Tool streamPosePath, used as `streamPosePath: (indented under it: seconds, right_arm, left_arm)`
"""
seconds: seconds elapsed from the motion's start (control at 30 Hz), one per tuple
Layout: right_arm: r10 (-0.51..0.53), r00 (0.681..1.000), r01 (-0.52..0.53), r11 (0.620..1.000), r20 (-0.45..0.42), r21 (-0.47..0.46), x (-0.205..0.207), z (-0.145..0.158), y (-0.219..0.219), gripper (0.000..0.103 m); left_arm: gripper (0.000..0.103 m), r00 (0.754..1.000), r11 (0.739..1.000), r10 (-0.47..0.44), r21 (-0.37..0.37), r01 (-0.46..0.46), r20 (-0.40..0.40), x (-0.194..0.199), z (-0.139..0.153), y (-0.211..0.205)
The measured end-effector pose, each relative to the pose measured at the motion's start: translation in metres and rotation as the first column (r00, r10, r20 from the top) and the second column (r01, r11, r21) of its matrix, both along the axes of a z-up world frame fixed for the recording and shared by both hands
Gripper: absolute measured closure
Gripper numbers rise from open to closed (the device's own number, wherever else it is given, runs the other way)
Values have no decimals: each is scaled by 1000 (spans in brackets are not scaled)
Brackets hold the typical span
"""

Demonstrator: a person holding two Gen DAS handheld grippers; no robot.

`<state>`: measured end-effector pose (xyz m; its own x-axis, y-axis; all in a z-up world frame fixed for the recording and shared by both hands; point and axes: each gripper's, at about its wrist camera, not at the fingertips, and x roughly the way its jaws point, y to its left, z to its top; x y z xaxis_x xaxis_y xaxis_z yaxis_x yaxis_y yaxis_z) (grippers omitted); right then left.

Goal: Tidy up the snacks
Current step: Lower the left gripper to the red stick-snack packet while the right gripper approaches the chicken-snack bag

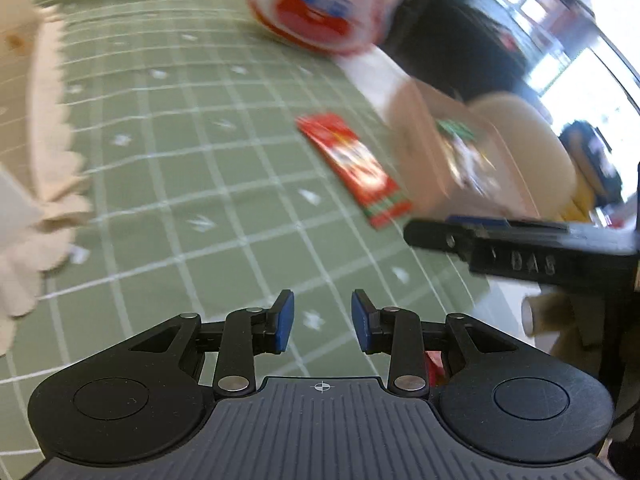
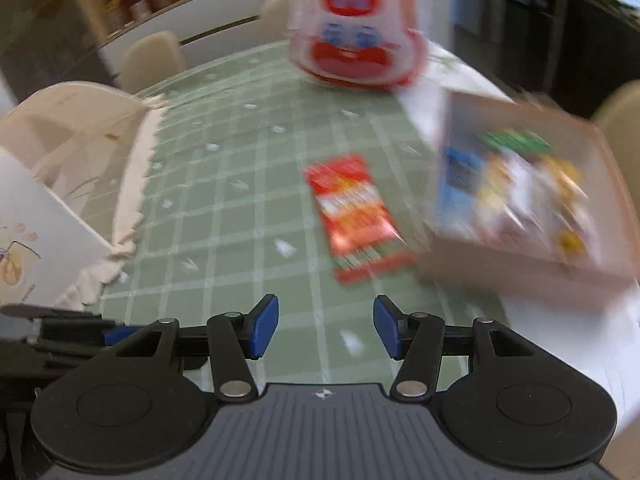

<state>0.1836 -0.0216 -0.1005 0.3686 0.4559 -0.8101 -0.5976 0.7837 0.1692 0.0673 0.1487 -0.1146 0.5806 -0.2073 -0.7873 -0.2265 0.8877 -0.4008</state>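
A flat red snack packet (image 1: pixel 354 168) lies on the green checked tablecloth; it also shows in the right wrist view (image 2: pixel 354 216). A large red-and-white snack bag (image 1: pixel 326 4) stands at the far side, also seen from the right wrist (image 2: pixel 358 40). A pinkish box (image 2: pixel 516 196) holding several snacks sits right of the packet; it also shows in the left wrist view (image 1: pixel 448 156). My left gripper (image 1: pixel 322 324) is open and empty above the cloth. My right gripper (image 2: pixel 326 330) is open and empty, short of the packet. The views are blurred.
A cream frilled cloth and basket (image 2: pixel 80 140) stand at the left, with a white paper bag (image 2: pixel 36 248) beside them. The right gripper's body (image 1: pixel 520 250) shows at the right of the left wrist view. Cream chairs (image 2: pixel 152 56) stand beyond the table.
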Motion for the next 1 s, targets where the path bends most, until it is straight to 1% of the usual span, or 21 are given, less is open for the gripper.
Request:
streamPosePath:
  seconds: [0.07,0.13,0.2,0.27,0.33,0.4,0.43,0.5,0.53,0.57,0.63,0.7,0.8,0.87,0.9,0.93,1.0]
  right_arm:
    - [60,998,-62,997,-34,-41,24,2,26,49]
    - [98,992,-107,987,-81,-122,53,-2,52,49]
    - [132,987,-149,967,-92,-208,79,-12,75,49]
    - [167,979,-193,944,-116,-266,100,-24,94,49]
    - [197,973,-226,919,-121,-323,113,-36,109,49]
    - [201,973,-229,895,-110,-384,124,-50,117,49]
    - [199,974,-224,894,-105,-388,128,-52,119,45]
    - [186,974,-221,902,-130,-370,131,-51,119,49]
    - [189,972,-228,906,-142,-358,127,-50,117,53]
    - [197,967,-242,908,-161,-342,121,-49,116,55]
    - [196,960,-252,916,-200,-311,106,-47,110,55]
    - [178,956,-240,931,-235,-273,87,-45,98,55]
    - [111,943,-171,970,-313,-171,60,-43,71,55]
    - [91,926,-120,991,-367,-56,44,-41,48,53]
    - [77,924,-90,996,-374,-16,37,-40,36,53]
    - [57,932,-59,998,-358,3,30,-37,26,50]
    - [5,967,-15,999,-256,-36,9,-27,7,47]
  left_arm:
    - [68,999,999,38,10,-38,1,2,3,8]
    - [68,998,998,67,21,-67,6,1,7,16]
    - [68,995,995,94,16,-94,16,0,9,22]
    - [68,993,993,120,2,-120,22,1,8,25]
    - [68,989,989,145,-9,-145,17,-3,5,30]
    - [68,986,985,169,-17,-169,7,-6,1,35]
    - [68,984,983,180,-21,-180,3,-9,-1,38]
    - [68,980,980,198,-33,-198,-6,-11,-6,44]
    - [68,979,978,204,-39,-204,-11,-13,-8,46]
    - [68,979,978,204,-44,-205,-14,-14,-11,48]
    - [68,981,980,191,-52,-192,-23,-13,-15,48]
    - [68,987,985,160,-65,-161,-32,-10,-19,46]
    - [68,995,992,95,-80,-98,-33,-4,-23,38]
    - [68,999,995,44,-93,-47,-30,1,-25,29]
    - [68,999,995,25,-97,-28,-33,3,-25,25]
    - [68,999,995,7,-97,-10,-38,6,-26,21]
    - [68,999,996,-26,-86,21,-48,14,-29,11]
